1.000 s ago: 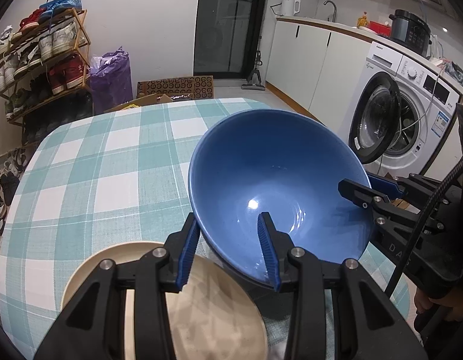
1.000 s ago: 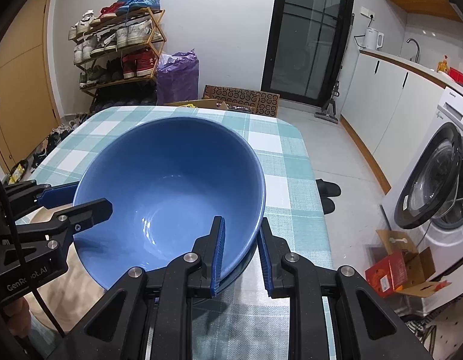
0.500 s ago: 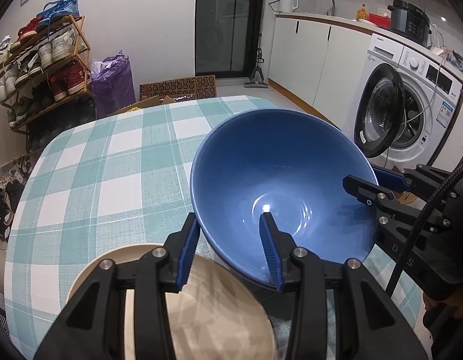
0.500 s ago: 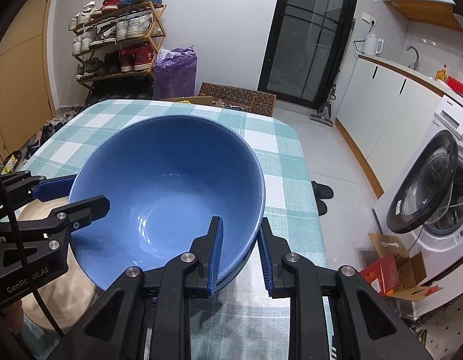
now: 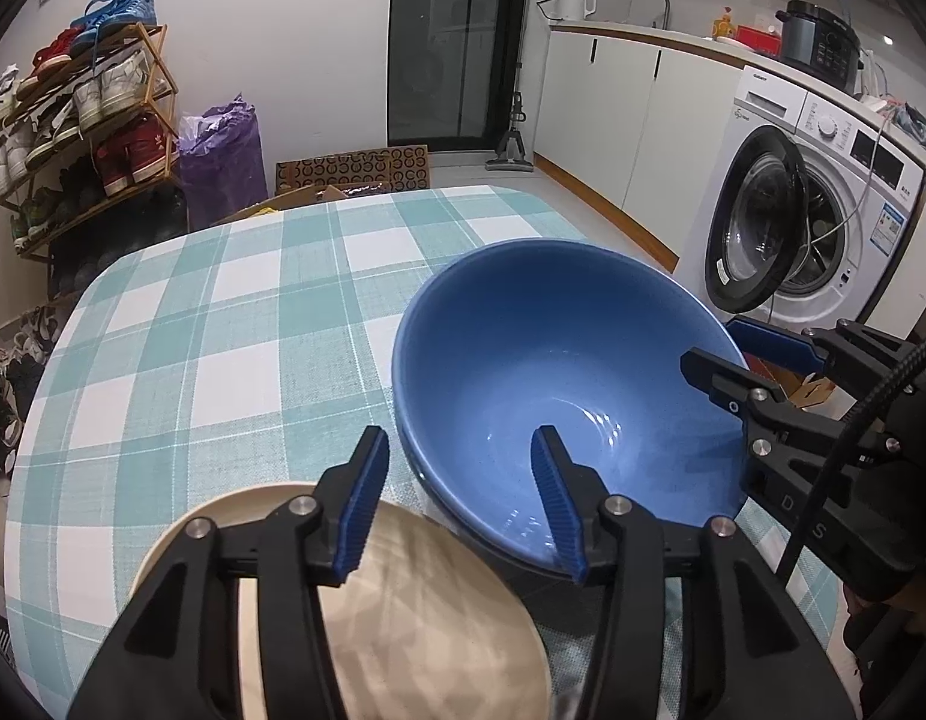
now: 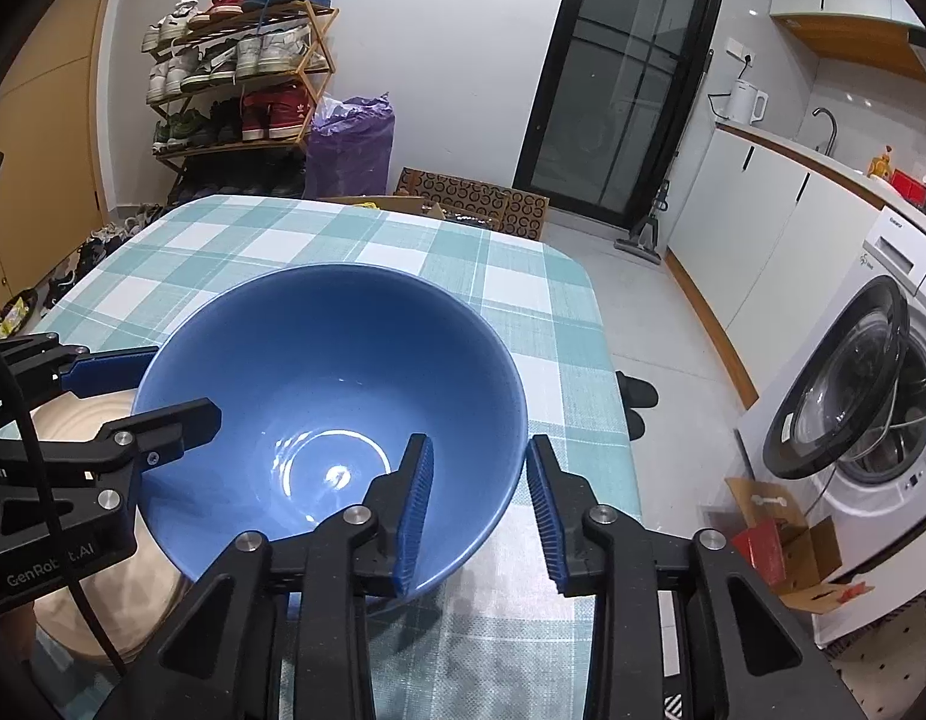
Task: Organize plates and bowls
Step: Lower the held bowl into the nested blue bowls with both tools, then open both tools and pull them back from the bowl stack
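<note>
We look down on a table (image 5: 162, 360) under a teal-and-white checked cloth, in a room that is part entry, part kitchen. In the left wrist view a shoe rack (image 5: 72, 120) stands at ten o'clock, a purple bag (image 5: 222, 150) beside it, a dark glass door (image 5: 450, 42) at twelve, and a washing machine (image 5: 811, 210) with its door swung open at two o'clock. A white kettle (image 5: 574, 0) sits on the counter at one o'clock.

We count one blue bowl (image 5: 553, 360), one beige plate (image 5: 414, 612), one rack, one bag, one washer and one kettle. The bowl sits on the cloth near the table's right edge, and its near-left rim overlaps the plate at seven o'clock.

Our left gripper (image 5: 463, 498) is spread wide, one finger inside the bowl and one outside over the plate, neither pressing the rim. Our right gripper (image 6: 481, 510) is likewise spread, straddling the bowl's rim at five o'clock of the bowl (image 6: 330, 396), with a gap showing on each side of the wall. In that view the plate (image 6: 90, 600) lies at eight o'clock.
</note>
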Demonstrator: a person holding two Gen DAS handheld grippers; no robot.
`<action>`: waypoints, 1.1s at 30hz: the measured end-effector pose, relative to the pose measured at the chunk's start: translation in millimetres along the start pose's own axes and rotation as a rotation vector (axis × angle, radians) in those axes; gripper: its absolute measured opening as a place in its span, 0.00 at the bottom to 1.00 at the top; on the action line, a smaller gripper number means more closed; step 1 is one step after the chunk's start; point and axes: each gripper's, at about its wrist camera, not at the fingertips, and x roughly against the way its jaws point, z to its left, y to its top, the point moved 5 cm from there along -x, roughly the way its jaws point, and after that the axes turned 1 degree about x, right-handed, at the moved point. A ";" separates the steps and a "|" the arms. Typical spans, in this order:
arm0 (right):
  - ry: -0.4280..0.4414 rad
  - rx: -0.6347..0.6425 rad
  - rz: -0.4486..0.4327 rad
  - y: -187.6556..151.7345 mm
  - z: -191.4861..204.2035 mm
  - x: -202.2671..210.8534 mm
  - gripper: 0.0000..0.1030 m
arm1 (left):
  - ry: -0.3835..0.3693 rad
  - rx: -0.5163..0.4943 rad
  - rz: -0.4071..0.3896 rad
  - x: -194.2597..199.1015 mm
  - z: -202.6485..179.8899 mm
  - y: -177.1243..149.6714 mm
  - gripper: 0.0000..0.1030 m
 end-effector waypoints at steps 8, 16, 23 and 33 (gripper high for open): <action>0.034 0.005 -0.010 1.4 0.9 9.5 0.49 | -0.047 0.036 0.009 6.7 9.8 1.7 0.66; 0.052 0.021 -0.043 3.9 4.5 22.8 0.81 | -0.016 0.014 -0.024 15.7 16.5 7.5 0.98; 0.072 0.004 -0.054 3.4 1.5 27.6 0.97 | -0.049 0.004 -0.053 21.3 21.1 9.8 1.00; 0.095 -0.057 -0.061 -1.2 -10.8 29.9 0.99 | -0.075 -0.018 -0.062 22.9 21.7 10.0 1.00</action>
